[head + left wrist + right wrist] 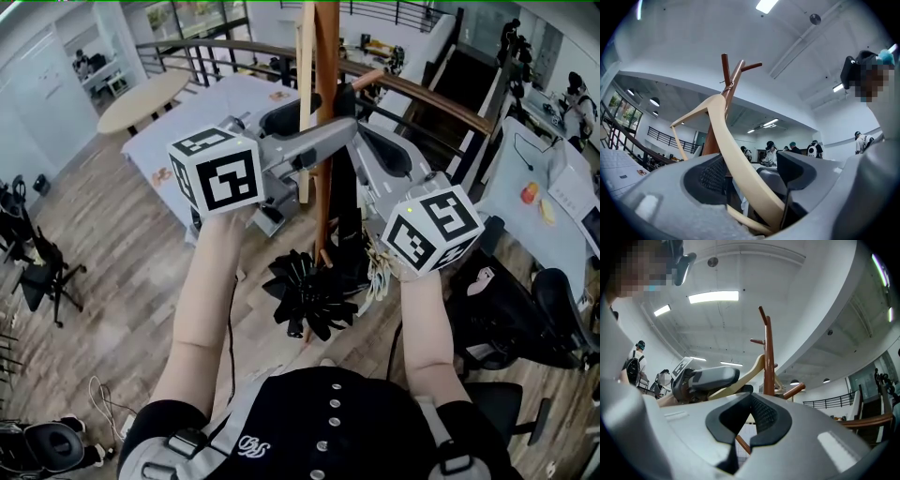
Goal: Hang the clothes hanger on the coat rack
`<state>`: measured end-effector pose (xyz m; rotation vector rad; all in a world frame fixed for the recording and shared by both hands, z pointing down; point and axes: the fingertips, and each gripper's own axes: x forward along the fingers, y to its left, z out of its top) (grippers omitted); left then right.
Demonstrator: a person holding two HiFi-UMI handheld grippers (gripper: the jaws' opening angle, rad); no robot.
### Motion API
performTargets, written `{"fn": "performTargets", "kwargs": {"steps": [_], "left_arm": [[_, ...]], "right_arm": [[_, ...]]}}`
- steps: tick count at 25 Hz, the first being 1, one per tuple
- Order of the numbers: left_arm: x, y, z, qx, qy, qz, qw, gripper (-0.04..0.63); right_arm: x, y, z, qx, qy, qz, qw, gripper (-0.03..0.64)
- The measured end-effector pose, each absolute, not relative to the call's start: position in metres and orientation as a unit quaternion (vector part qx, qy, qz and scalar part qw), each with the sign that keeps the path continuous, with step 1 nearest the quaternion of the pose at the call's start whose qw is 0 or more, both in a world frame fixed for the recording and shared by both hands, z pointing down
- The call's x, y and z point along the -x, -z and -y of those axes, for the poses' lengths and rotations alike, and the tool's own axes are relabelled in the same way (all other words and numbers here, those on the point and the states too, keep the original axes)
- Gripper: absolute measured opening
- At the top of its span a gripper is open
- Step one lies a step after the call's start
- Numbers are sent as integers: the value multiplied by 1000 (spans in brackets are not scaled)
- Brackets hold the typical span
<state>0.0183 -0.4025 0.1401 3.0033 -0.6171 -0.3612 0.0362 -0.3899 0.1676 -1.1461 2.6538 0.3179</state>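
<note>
A cream wooden hanger (719, 126) hangs by its wire hook from the top pegs of the brown coat rack (736, 77). One of its arms runs down between the jaws of my left gripper (750, 173). Those jaws stand apart with gaps beside the wood, so the gripper is open. In the head view the left gripper (328, 117) reaches across to the rack pole (325, 84) from the left. My right gripper (364, 127) comes in from the right, close to the pole. Its pads (764, 416) meet with nothing between them. The right gripper view shows the hanger (752, 371) beside the pole (768, 357).
A black ruffled thing (309, 291) and a bunch of white tags (380, 267) hang lower on the rack. A curved railing (441, 98) passes behind it. Black office chairs (511, 314) stand at the right and a light blue table (220, 108) at the left. Several people (773, 150) stand far off.
</note>
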Motion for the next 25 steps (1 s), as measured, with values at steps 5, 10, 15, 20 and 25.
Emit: {"fn": "performTargets", "kwargs": {"steps": [5, 10, 15, 20, 25], "left_arm": [[-16, -137, 396, -967, 106, 232, -17, 371], [-11, -131, 385, -959, 111, 255, -54, 400], [5, -119, 376, -956, 155, 249, -27, 400], [25, -109, 367, -944, 191, 265, -40, 399], [50, -109, 354, -932, 220, 284, -54, 399]], "right_arm": [[-36, -179, 386, 391, -92, -909, 115, 0], [-33, -186, 379, 387, -80, -911, 118, 0], [-33, -190, 374, 393, -85, -908, 116, 0], [-27, -191, 367, 391, -93, -909, 110, 0], [-25, -193, 365, 393, -89, -908, 109, 0]]}}
